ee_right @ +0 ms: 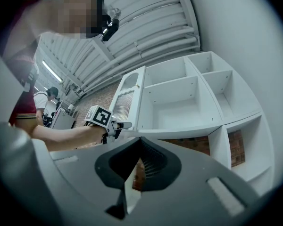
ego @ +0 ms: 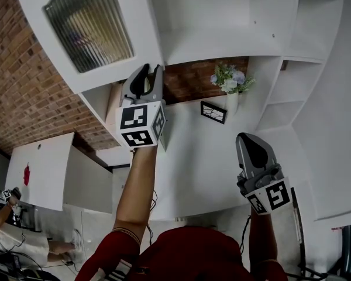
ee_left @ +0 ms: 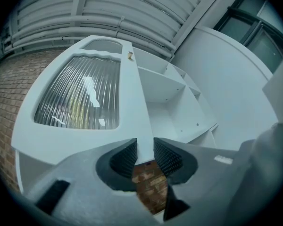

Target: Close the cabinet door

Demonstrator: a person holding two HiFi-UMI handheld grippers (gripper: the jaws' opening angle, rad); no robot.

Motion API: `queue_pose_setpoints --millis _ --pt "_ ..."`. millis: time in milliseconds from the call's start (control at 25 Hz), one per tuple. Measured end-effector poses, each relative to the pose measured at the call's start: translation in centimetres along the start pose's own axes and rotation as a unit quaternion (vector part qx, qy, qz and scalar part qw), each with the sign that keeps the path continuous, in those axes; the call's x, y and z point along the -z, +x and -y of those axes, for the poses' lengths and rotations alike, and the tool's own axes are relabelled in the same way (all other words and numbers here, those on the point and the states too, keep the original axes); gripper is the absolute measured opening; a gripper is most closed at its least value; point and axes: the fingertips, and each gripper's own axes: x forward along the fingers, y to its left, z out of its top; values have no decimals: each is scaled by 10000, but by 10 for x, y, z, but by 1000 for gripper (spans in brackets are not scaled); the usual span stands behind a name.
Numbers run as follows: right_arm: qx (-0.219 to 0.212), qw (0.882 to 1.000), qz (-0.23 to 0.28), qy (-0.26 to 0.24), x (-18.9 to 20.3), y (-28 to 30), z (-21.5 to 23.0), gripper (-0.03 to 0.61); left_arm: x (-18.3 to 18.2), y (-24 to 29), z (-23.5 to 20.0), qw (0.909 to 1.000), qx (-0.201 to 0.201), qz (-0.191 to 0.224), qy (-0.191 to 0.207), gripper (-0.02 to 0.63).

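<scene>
The white cabinet door [ego: 88, 22] with a ribbed glass pane stands swung open to the left of the open cabinet [ego: 222, 16]. My left gripper [ego: 152, 69] reaches up to the door's lower free corner. In the left gripper view the door's [ee_left: 75, 98] thin white edge fills the gap between the two dark pads of the left gripper [ee_left: 145, 157], so it is shut on that edge. My right gripper [ego: 251, 142] hangs lower and to the right, away from the door. Its jaws [ee_right: 140, 142] meet at the tips with nothing between them. The right gripper view also shows the door [ee_right: 125, 102].
White shelf compartments [ee_right: 198, 98] fill the cabinet to the right. A vase of flowers [ego: 231, 84] and a small framed picture [ego: 213, 111] stand on the counter below. A brick wall [ego: 17, 86] runs to the left. Another person [ego: 6, 215] is at the lower left.
</scene>
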Motion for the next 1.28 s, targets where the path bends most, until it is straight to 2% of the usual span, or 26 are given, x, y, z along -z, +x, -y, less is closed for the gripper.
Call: queue_pose_setpoints --millis 1280 --pt "36 10000 -73 -41 1 -2 -4 14 6 2 -3 9997 175 -54 -173 106"
